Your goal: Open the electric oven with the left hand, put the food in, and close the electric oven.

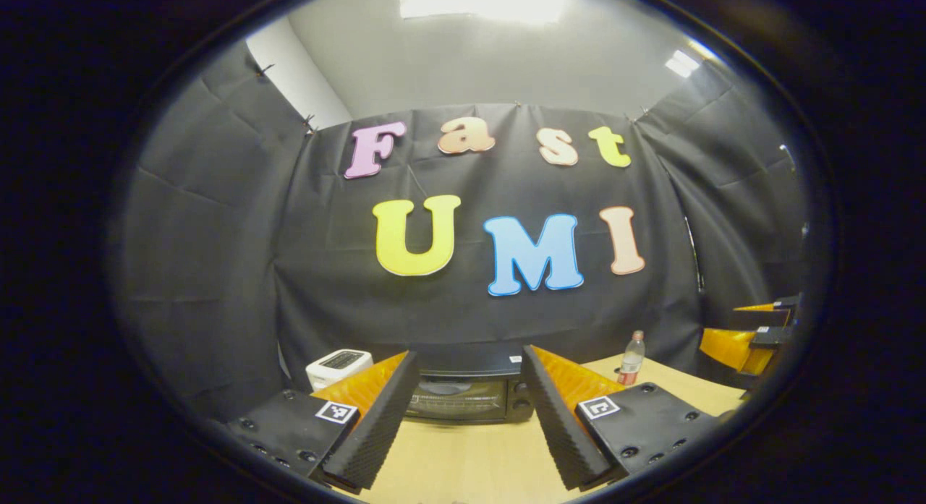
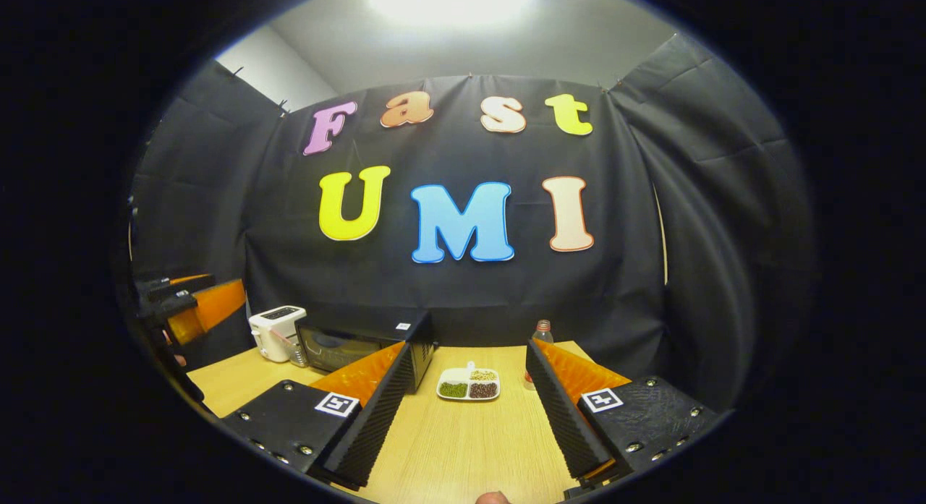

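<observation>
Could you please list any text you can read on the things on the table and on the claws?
No text here can be read.
Label on the bottle: too small to read.
Sticker on the oven: too small to read.
Square tags on the left claw and right claw: black-and-white patterns, no words.

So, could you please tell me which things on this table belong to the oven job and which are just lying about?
For the job:
- electric oven, door shut
- food tray with divided compartments
- left gripper, open
- right gripper, open

Just lying about:
- white toaster
- plastic bottle
</observation>
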`<state>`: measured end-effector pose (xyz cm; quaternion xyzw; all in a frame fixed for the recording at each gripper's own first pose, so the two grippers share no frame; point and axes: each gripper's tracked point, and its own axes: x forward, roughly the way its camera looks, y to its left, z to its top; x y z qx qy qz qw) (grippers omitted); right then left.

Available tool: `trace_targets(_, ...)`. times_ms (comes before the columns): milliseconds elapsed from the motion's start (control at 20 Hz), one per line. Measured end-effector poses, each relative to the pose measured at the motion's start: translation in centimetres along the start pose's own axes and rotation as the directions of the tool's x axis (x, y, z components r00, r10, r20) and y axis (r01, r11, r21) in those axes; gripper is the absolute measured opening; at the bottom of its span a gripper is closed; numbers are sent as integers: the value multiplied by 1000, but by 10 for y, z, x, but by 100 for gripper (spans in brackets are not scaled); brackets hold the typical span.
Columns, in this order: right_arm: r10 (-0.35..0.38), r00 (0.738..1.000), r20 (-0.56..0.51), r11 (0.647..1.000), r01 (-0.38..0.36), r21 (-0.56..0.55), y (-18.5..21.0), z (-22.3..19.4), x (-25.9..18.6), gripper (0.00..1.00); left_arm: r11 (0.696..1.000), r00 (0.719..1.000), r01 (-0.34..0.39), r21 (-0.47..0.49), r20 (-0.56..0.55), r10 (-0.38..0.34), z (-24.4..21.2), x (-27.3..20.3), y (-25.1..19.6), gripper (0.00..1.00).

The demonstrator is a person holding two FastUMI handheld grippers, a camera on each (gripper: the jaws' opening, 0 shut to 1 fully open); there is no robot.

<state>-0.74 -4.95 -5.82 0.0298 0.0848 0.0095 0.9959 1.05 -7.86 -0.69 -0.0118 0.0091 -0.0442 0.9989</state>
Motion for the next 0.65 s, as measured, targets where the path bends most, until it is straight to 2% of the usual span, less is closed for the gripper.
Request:
trace_targets(250,-26,999,36,1000,26,-17,6,12,-17,96,999,1000,27,24,-1,-27,-1,-15,-3,99)
trace_targets(650,-36,999,40,998,38,-41,15,11,-35,96,998,998,60,7,5,-60,-4,-28,2,99)
